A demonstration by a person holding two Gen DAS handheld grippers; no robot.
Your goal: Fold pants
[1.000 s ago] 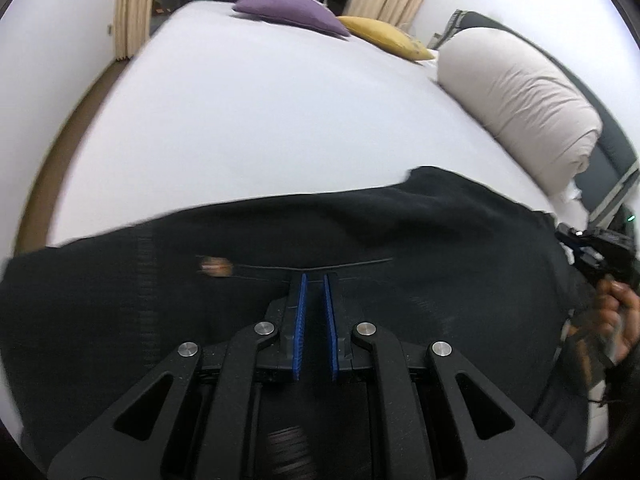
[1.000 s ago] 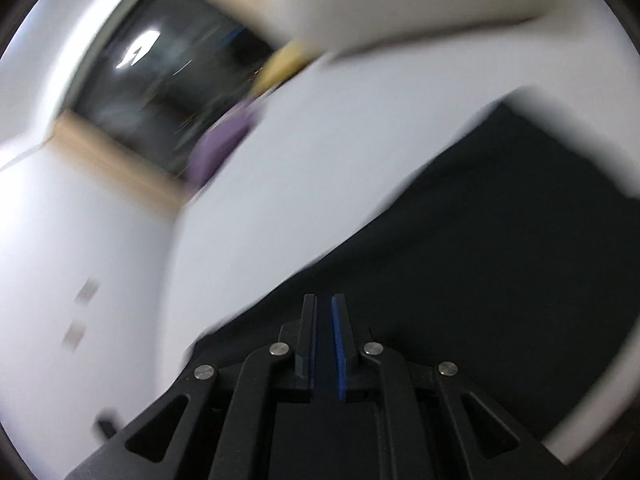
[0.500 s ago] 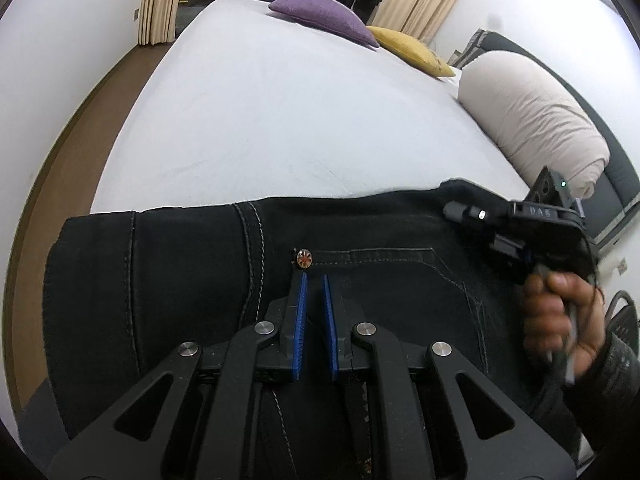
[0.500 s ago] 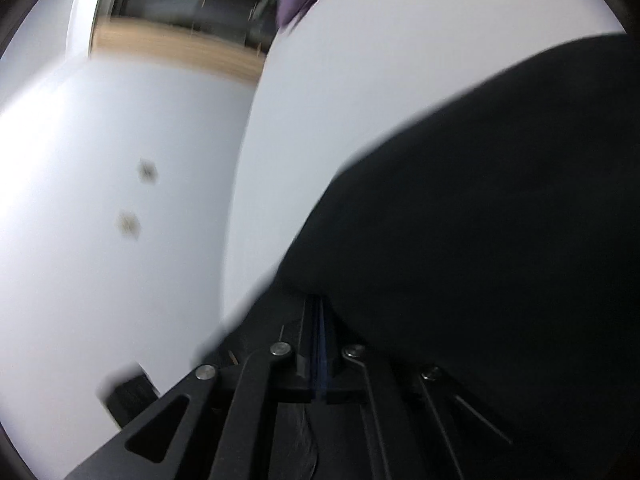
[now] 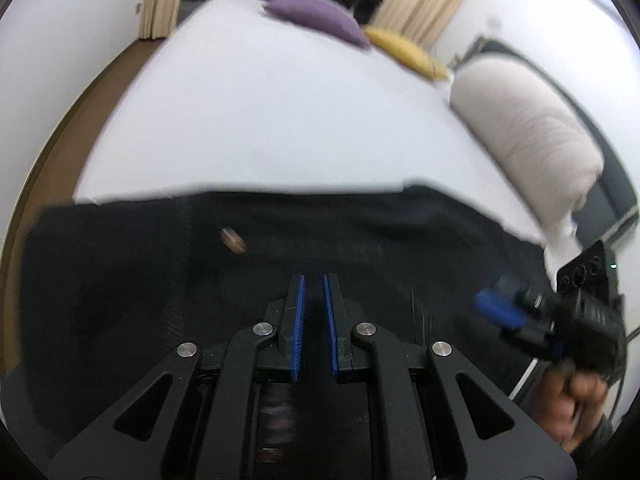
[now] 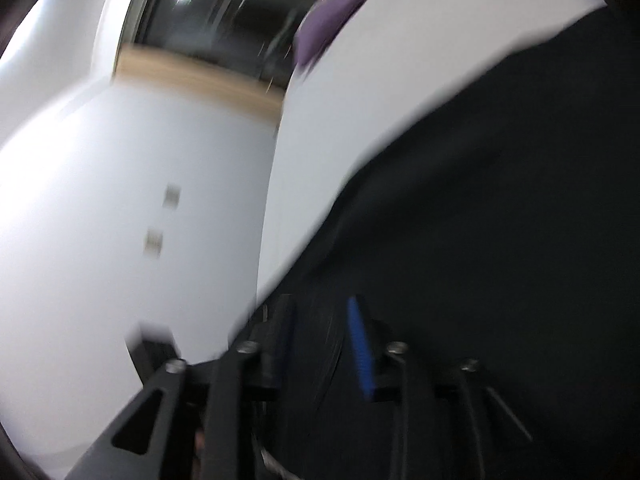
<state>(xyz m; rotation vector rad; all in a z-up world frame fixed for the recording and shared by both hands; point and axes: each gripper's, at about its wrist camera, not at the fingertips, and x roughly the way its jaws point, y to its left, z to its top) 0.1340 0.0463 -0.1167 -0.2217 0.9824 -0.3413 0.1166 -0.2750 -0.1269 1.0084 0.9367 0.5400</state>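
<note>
Now the black pants [image 5: 360, 248] lie flat across the near edge of the bed [image 5: 260, 120], just beyond and under both tongs. Left tongs [image 5: 314, 284] pressed nearly together with nothing clamped, hovering over the cloth near the button [image 5: 233, 240]. Right tongs [image 6: 320, 312] are opening at the pants' side edge, cloth between the jaws, likely releasing it after a fold.

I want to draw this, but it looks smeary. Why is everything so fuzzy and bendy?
Left wrist view: the black pants and their button smear from motion; the bed bulges round, which is fisheye bending. Right wrist view: blurrier still, the wall and purple cushion streak sideways, and the pants are a dark, detail-free mass.
</note>
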